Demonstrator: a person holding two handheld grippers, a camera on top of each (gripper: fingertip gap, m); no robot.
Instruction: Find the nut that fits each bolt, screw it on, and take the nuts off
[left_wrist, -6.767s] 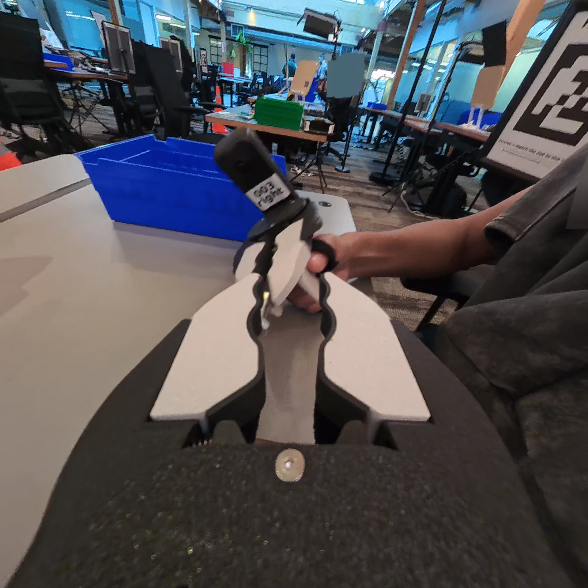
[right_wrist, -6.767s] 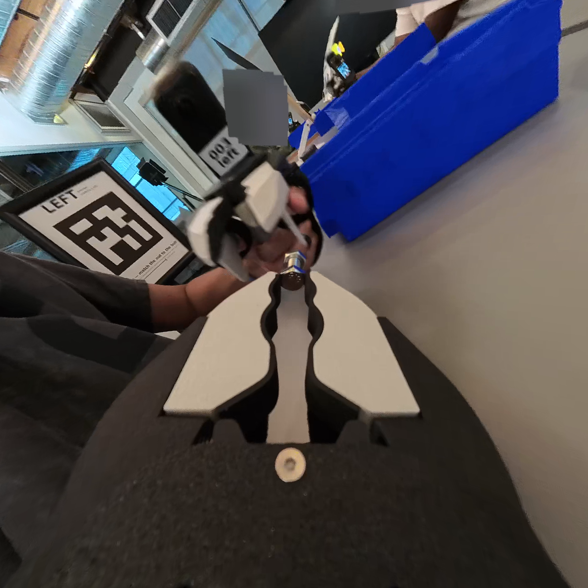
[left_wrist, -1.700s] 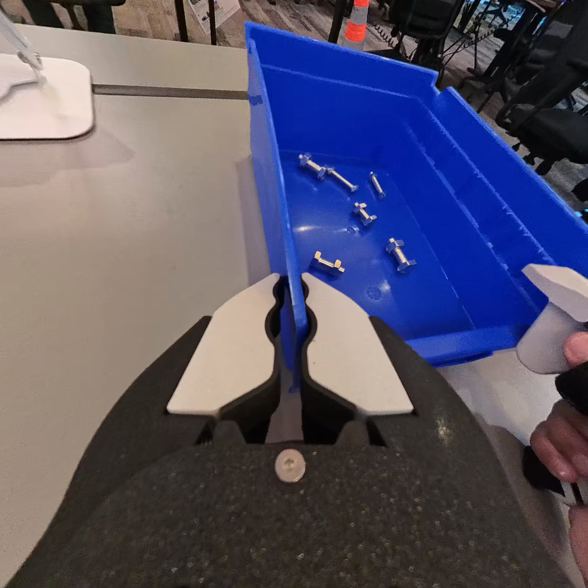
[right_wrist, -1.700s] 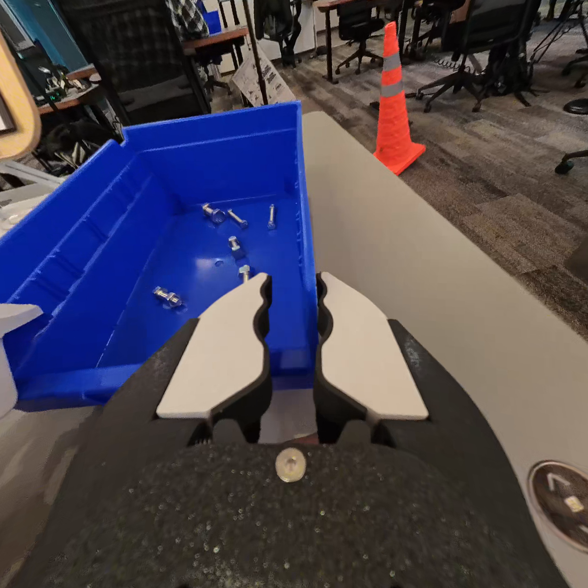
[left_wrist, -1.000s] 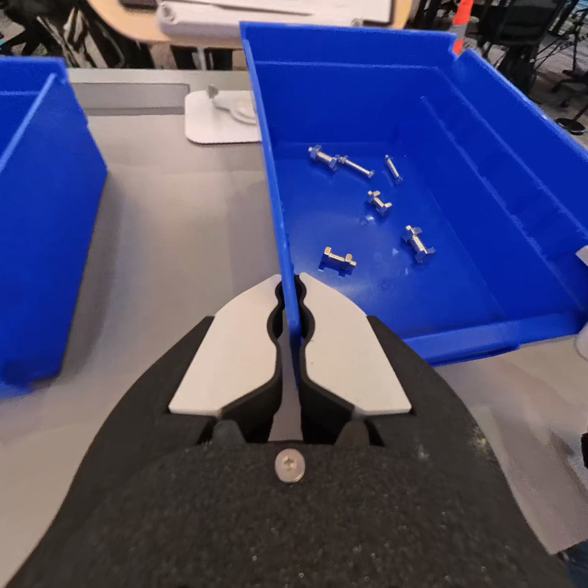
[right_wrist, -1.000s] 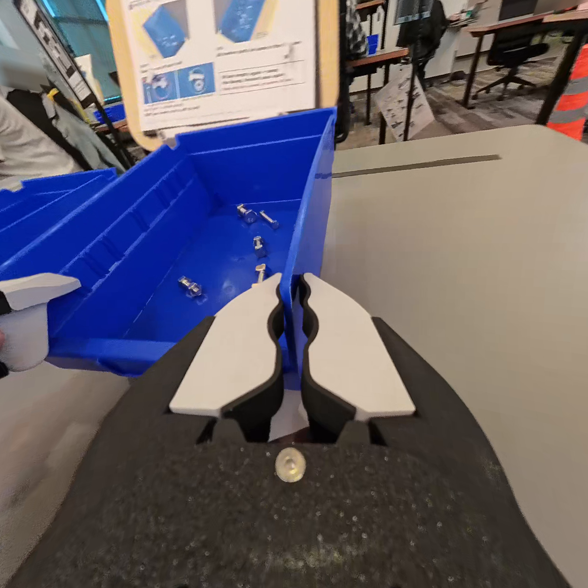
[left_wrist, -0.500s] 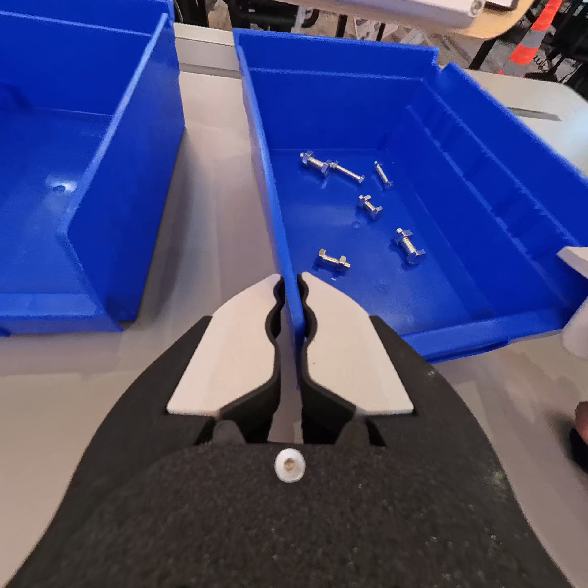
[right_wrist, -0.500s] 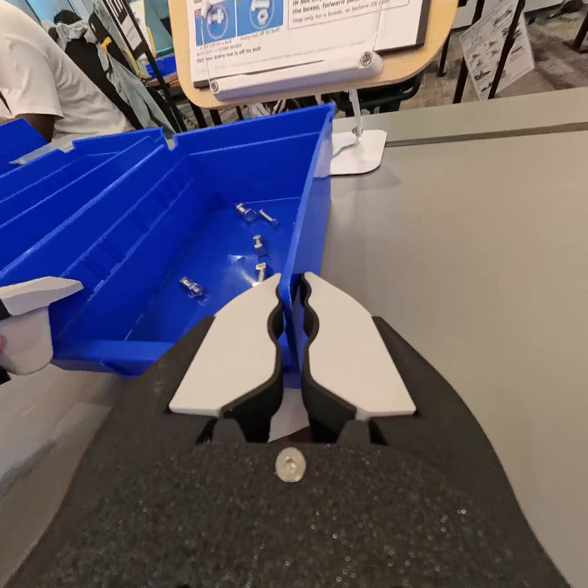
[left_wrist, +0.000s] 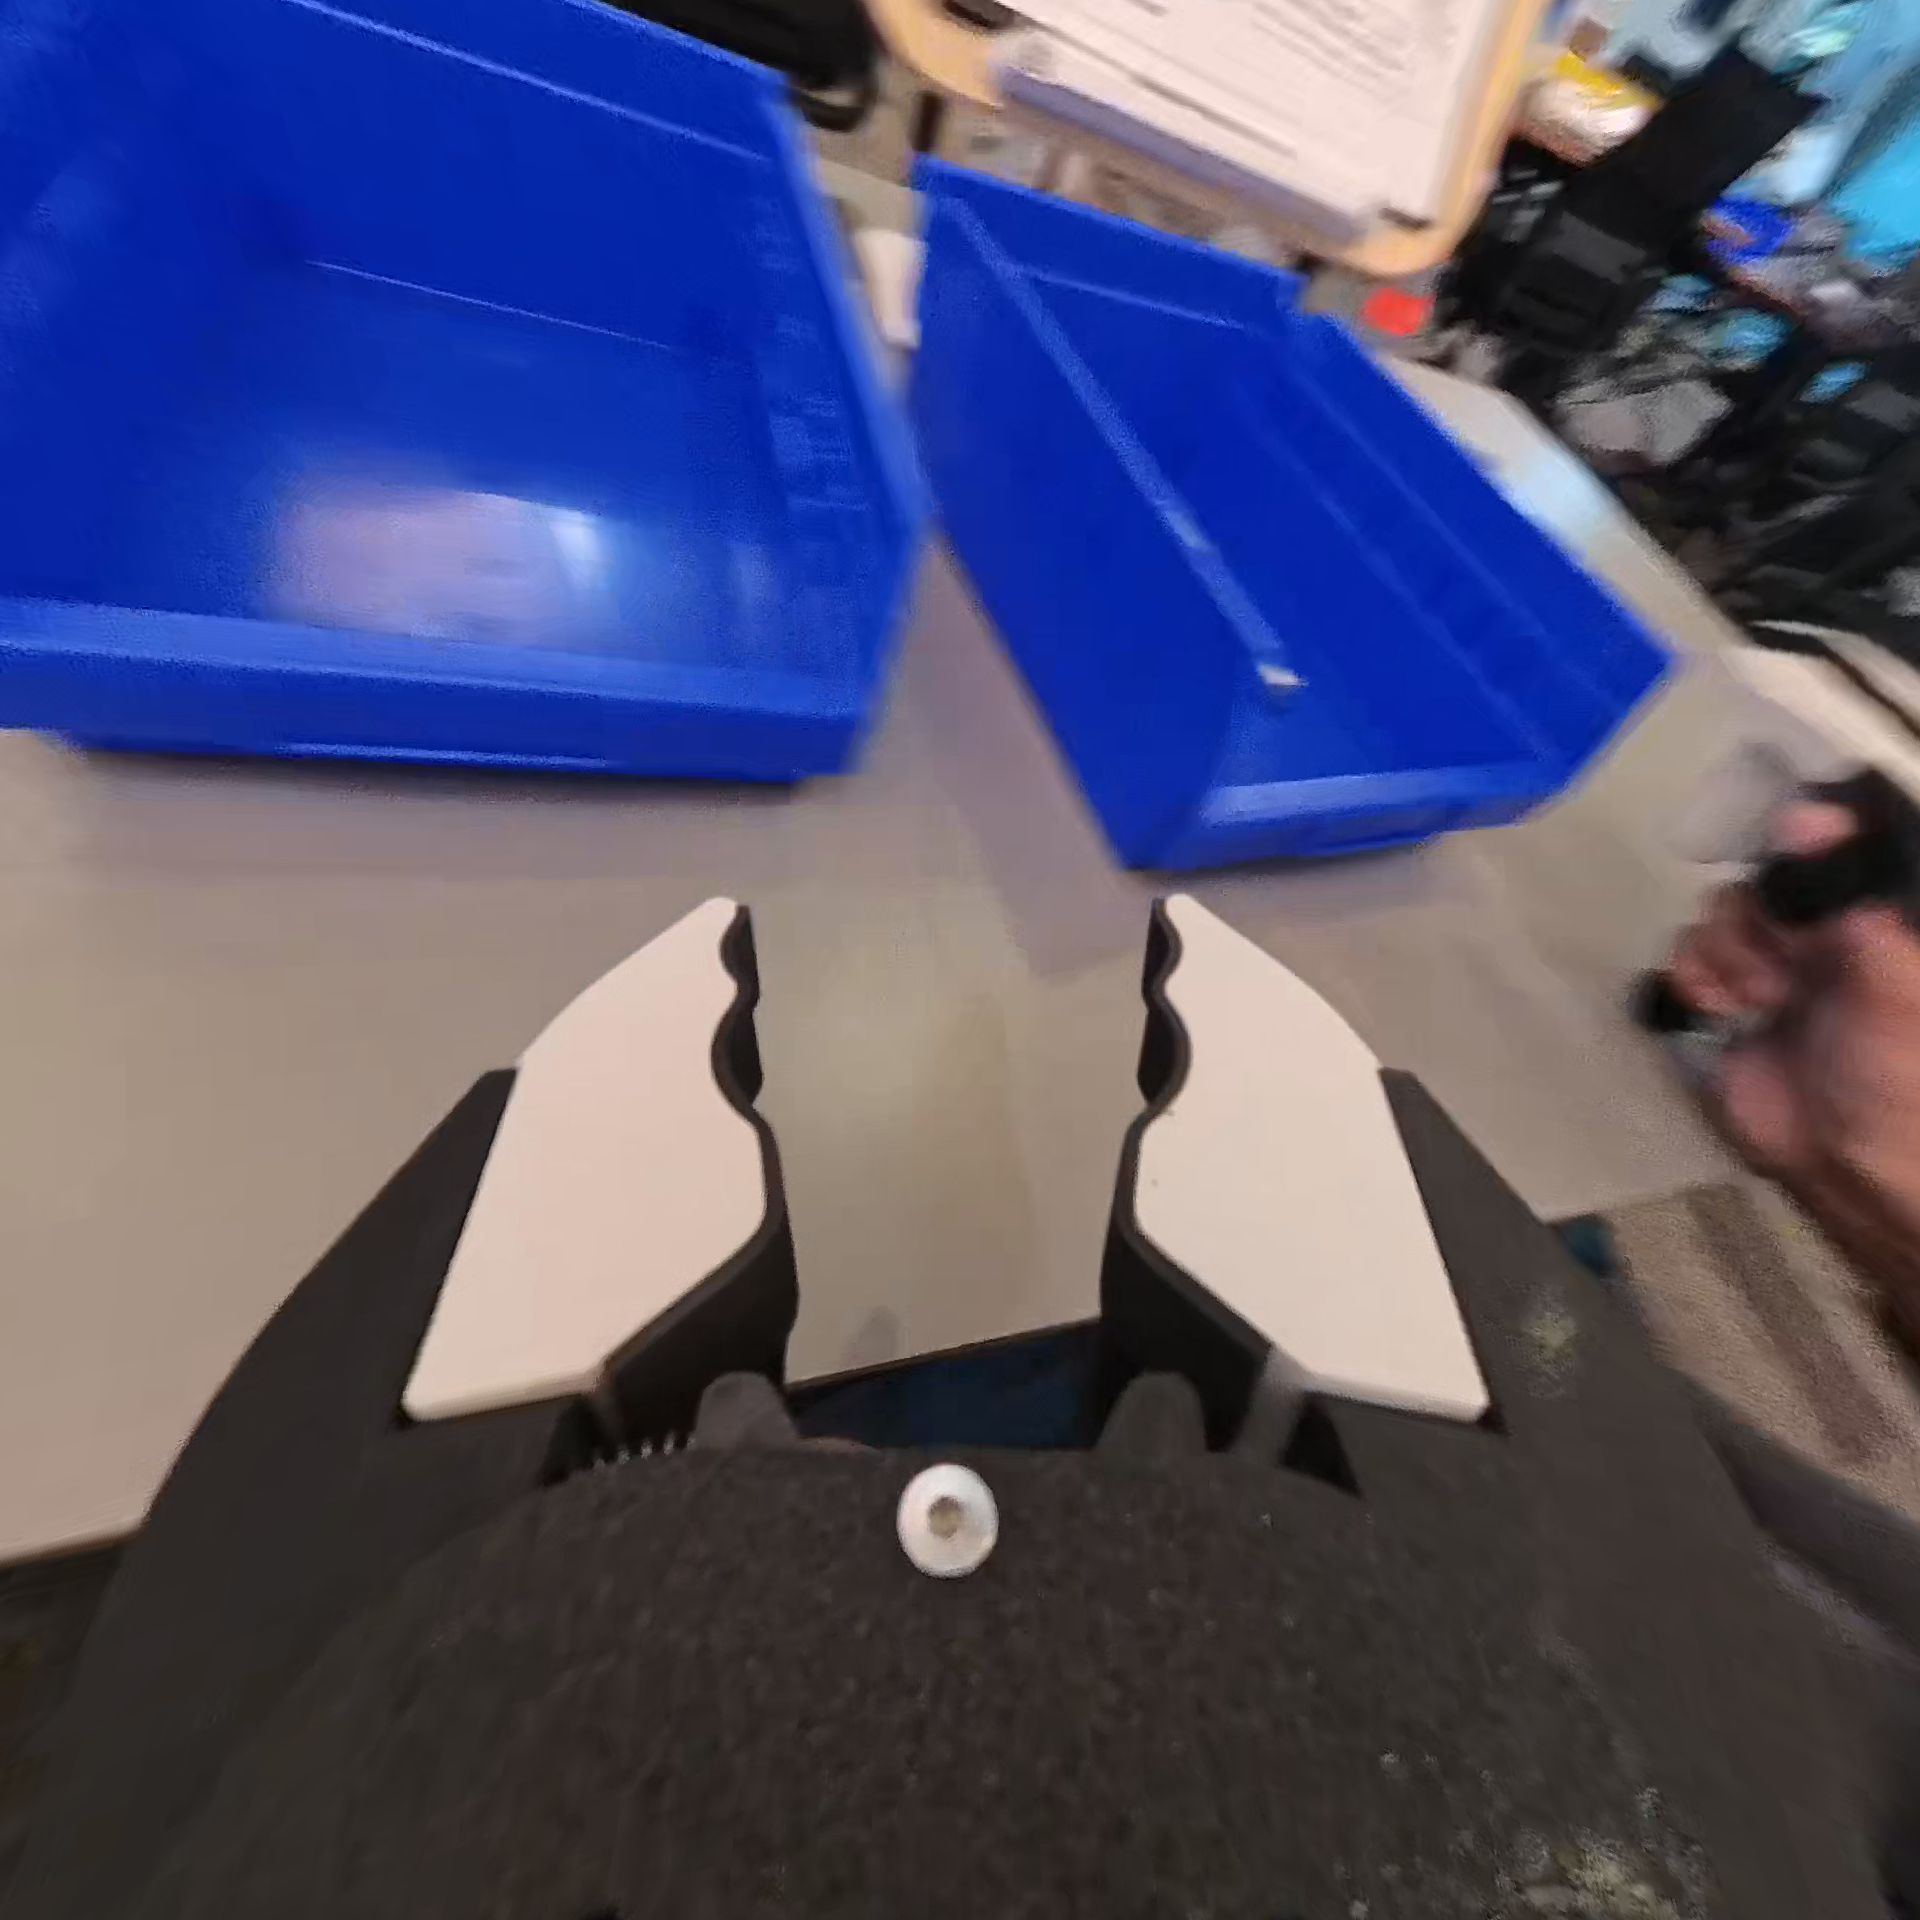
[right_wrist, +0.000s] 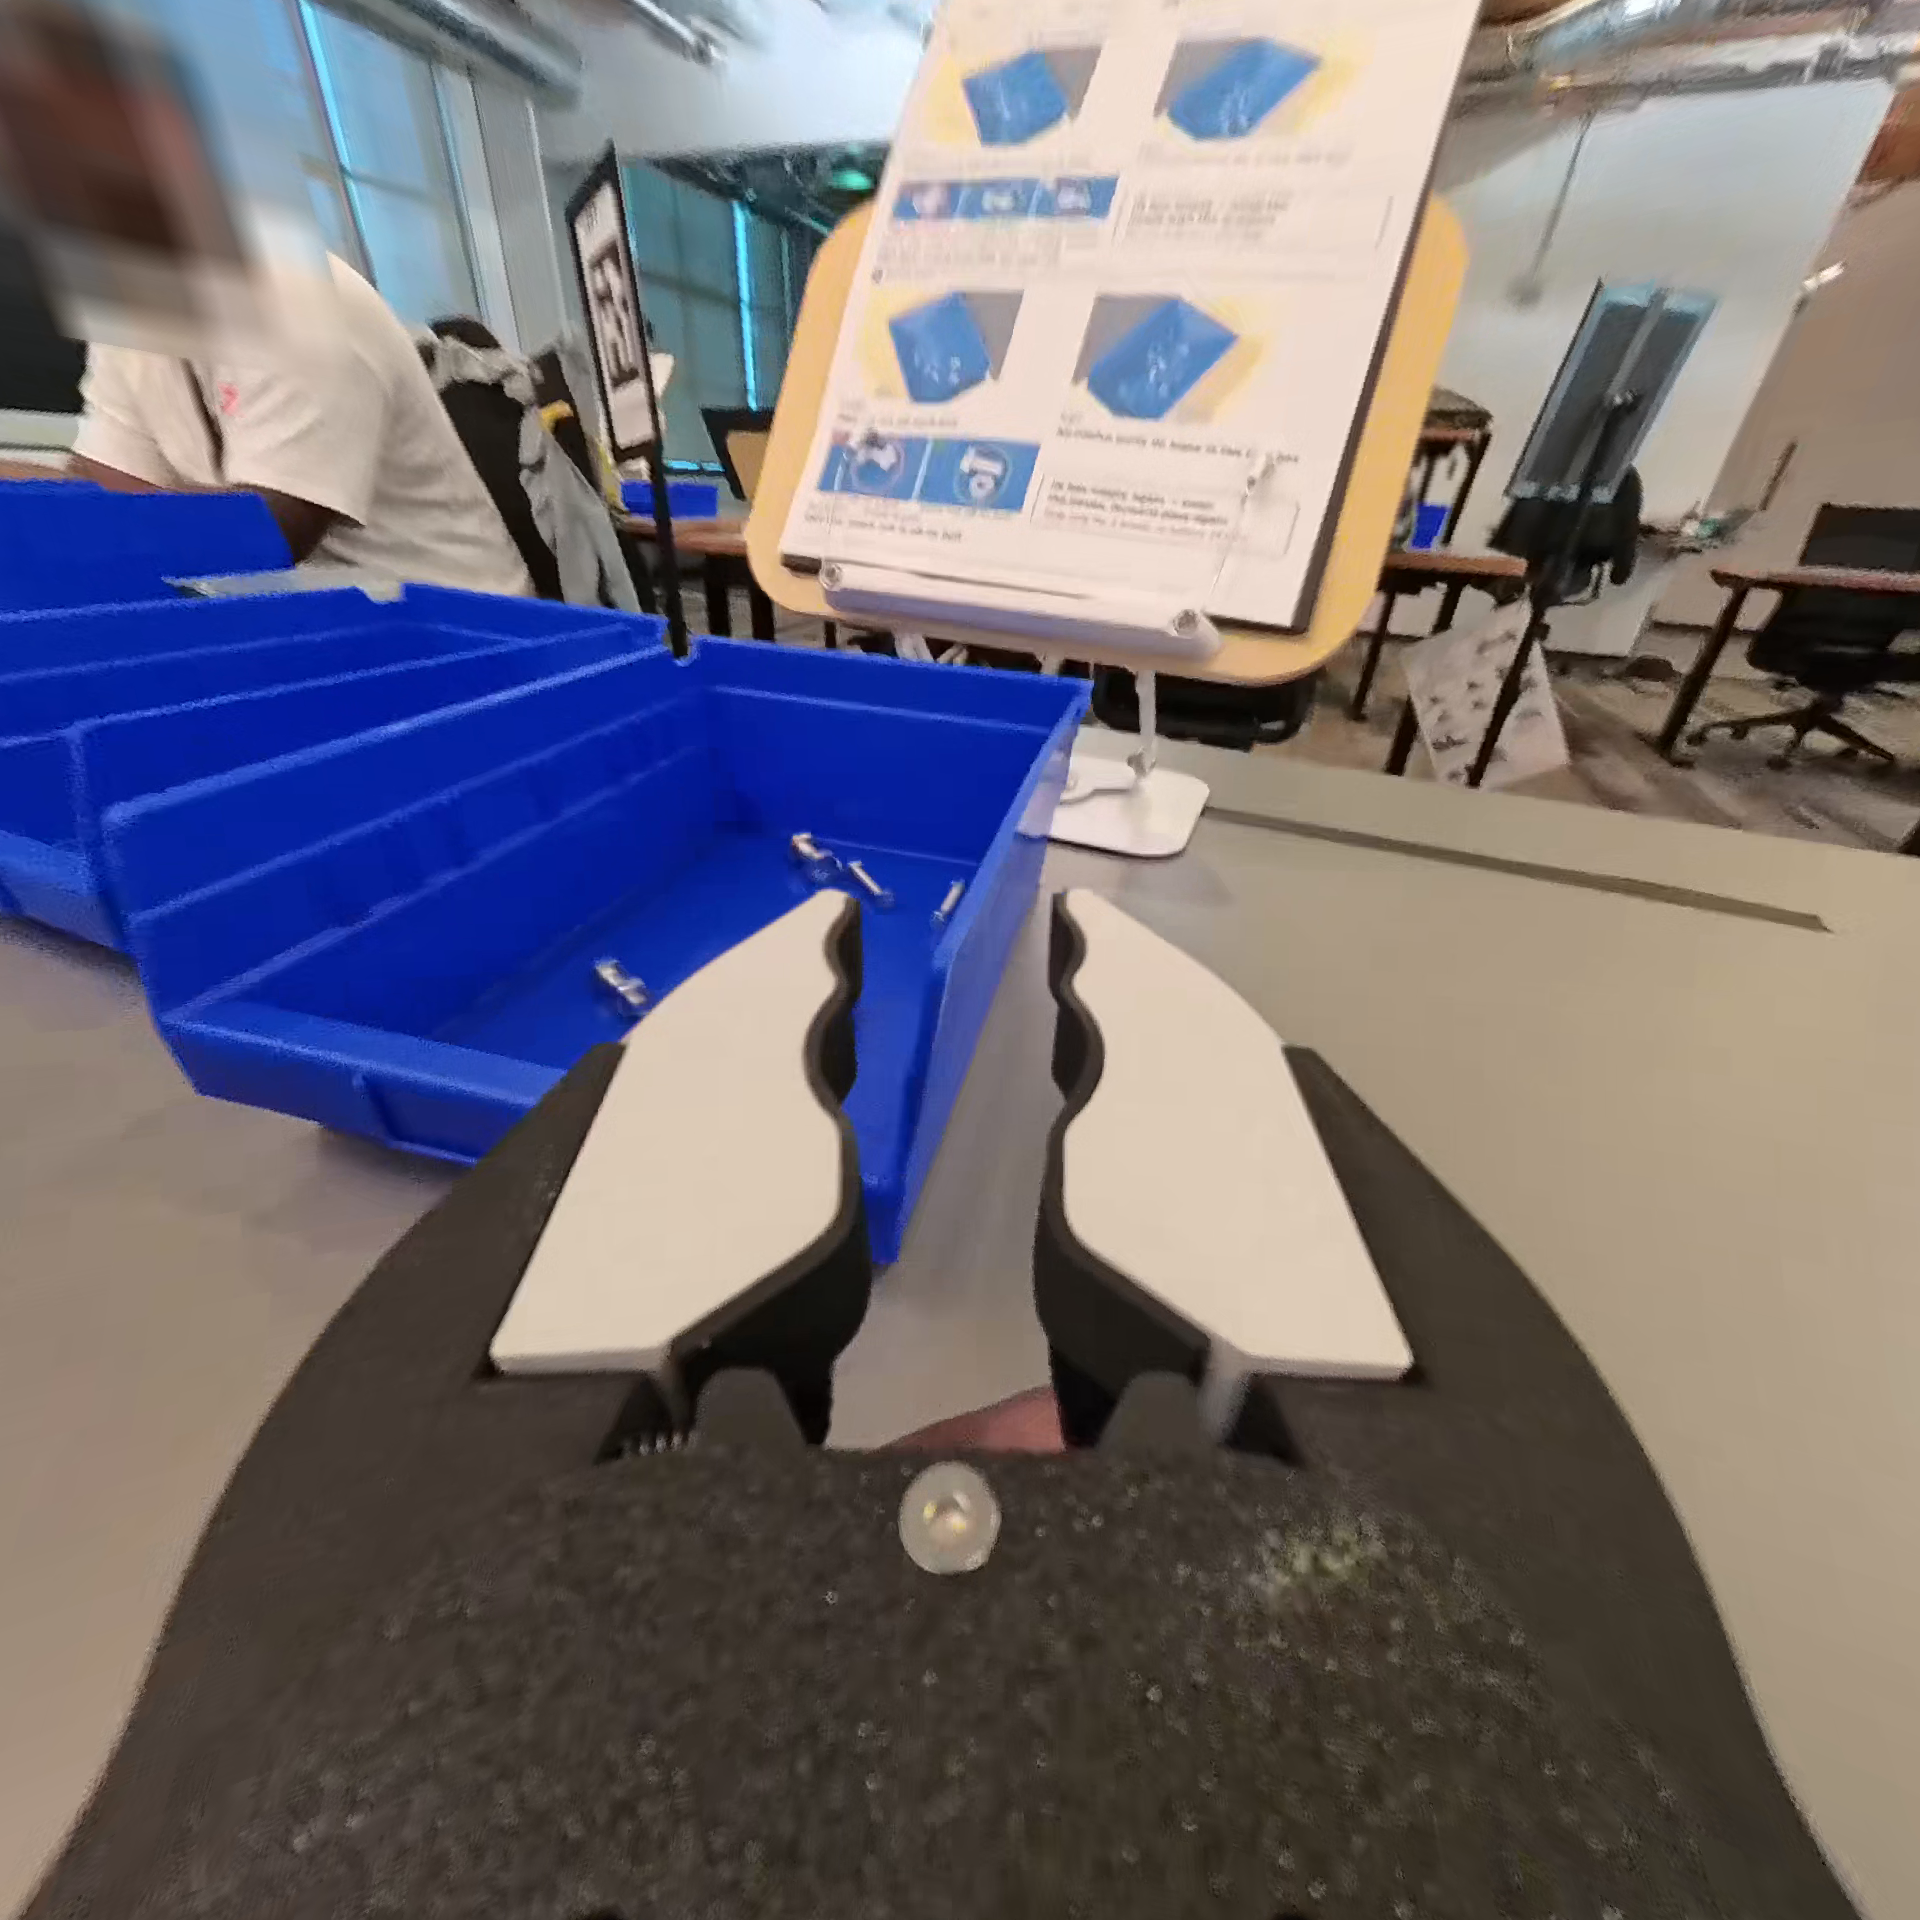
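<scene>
A blue bin (right_wrist: 416, 831) stands on the grey table and holds several small silver bolts with nuts, such as one pair (right_wrist: 618, 982) near the front and one (right_wrist: 816, 852) at the back. My right gripper (right_wrist: 954, 914) is open and empty. The bin's right wall shows in the gap between its jaws, and no pad touches it. My left gripper (left_wrist: 951, 925) is open and empty over bare table, short of the same bin (left_wrist: 1091, 520). The left wrist view is blurred and the bolts do not show there.
A second, larger blue bin (left_wrist: 416, 416) stands to the left, with more blue bins (right_wrist: 156, 644) beyond. A sign stand (right_wrist: 1091, 312) rises behind the bin. A blurred hand (left_wrist: 1818, 1039) is at the right. A person (right_wrist: 291, 416) sits at back left.
Both grippers were shut on the bin's side walls and have now opened and let go. The left gripper has pulled back from the bin and the right one has risen.
</scene>
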